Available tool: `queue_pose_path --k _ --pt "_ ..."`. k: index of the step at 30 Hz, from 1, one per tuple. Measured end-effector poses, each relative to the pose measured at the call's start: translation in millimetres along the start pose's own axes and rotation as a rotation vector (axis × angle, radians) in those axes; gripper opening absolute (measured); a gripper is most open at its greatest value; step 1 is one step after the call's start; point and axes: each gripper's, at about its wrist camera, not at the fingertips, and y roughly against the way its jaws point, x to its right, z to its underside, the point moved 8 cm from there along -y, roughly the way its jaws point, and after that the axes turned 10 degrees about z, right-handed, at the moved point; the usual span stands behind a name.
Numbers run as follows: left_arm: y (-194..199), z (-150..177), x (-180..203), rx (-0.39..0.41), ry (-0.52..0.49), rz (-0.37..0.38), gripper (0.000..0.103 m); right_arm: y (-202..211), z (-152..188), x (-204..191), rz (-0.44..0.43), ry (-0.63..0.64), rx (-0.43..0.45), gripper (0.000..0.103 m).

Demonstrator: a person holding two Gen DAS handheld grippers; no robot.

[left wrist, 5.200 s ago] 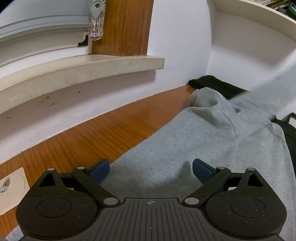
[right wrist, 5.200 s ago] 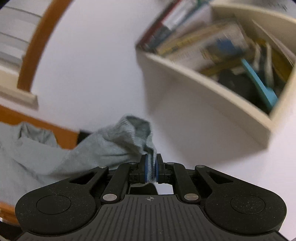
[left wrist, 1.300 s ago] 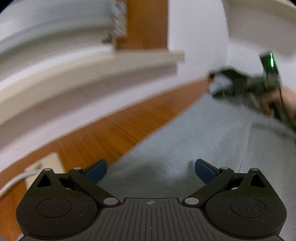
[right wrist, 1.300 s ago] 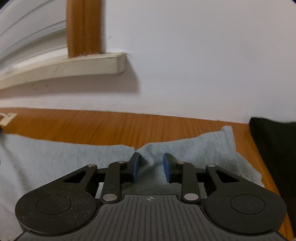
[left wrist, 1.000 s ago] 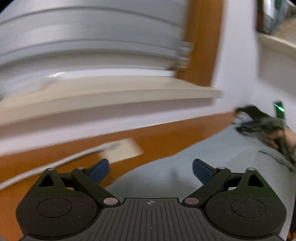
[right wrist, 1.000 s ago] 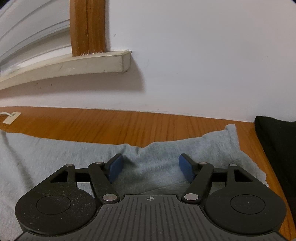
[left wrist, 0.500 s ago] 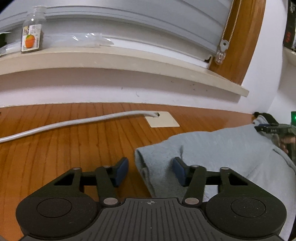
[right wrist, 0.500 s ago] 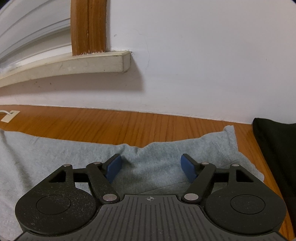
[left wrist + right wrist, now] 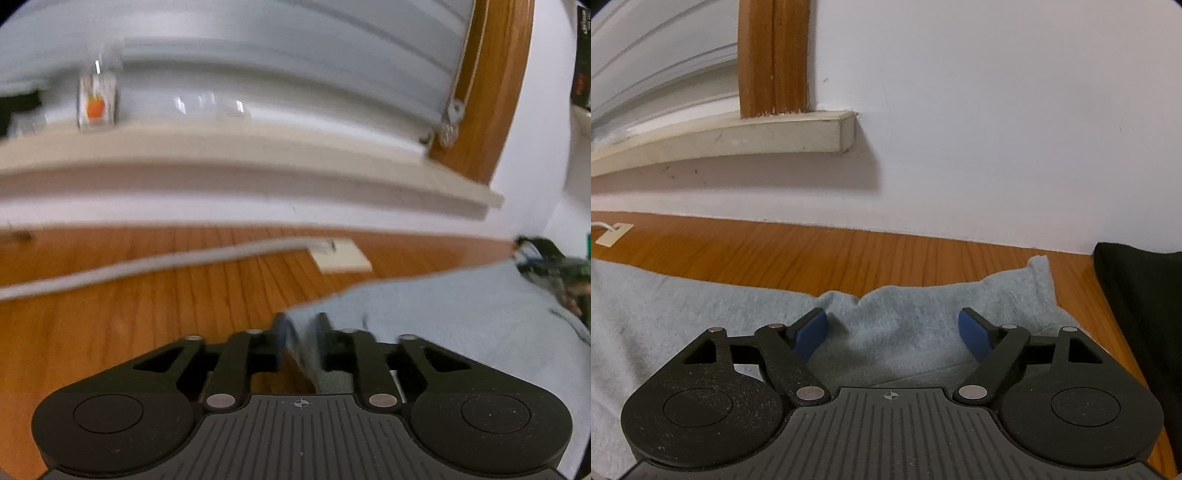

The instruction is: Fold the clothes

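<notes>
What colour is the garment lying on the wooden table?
Light grey garment, clearest in the right wrist view.

1 grey garment, 1 black garment, 2 tools, 1 bottle, 1 cable.

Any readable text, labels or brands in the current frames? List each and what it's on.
None readable.
Bottle on the sill: label with an orange picture, print too blurred.
Dark item at the left view's right edge: red marks, illegible.
Right wrist view: no text.
</notes>
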Motion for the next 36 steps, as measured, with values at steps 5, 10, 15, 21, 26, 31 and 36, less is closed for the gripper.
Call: queue_pose_path --k 5,10,15,21,26,31,36 --pt "-30 -40 57 0.048 -0.091 0.102 0.071 10 -5 12 0.026 -0.065 0.065 0.044" --pt "-108 -64 144 0.011 -0.151 0.280 0.079 5 -4 28 0.018 -0.154 0.042 0.021" --pt "-183 -49 219 -0.100 -0.236 0.357 0.079 -6 -1 15 -0.006 -0.089 -0.026 0.027" --pt "-224 -26 275 -0.168 -0.345 0.411 0.085 37 -5 62 -0.024 -0.214 0.101 0.033" --pt "-257 -31 303 -0.181 -0.387 0.434 0.089 74 7 125 0.016 -0.284 0.137 0.033" --pt "-294 -32 328 -0.215 -0.429 0.454 0.086 80 16 162 -0.007 -0.358 0.120 0.033" --pt "-311 -32 331 -0.257 -0.442 0.497 0.060 44 5 147 -0.106 -0.334 0.029 0.035"
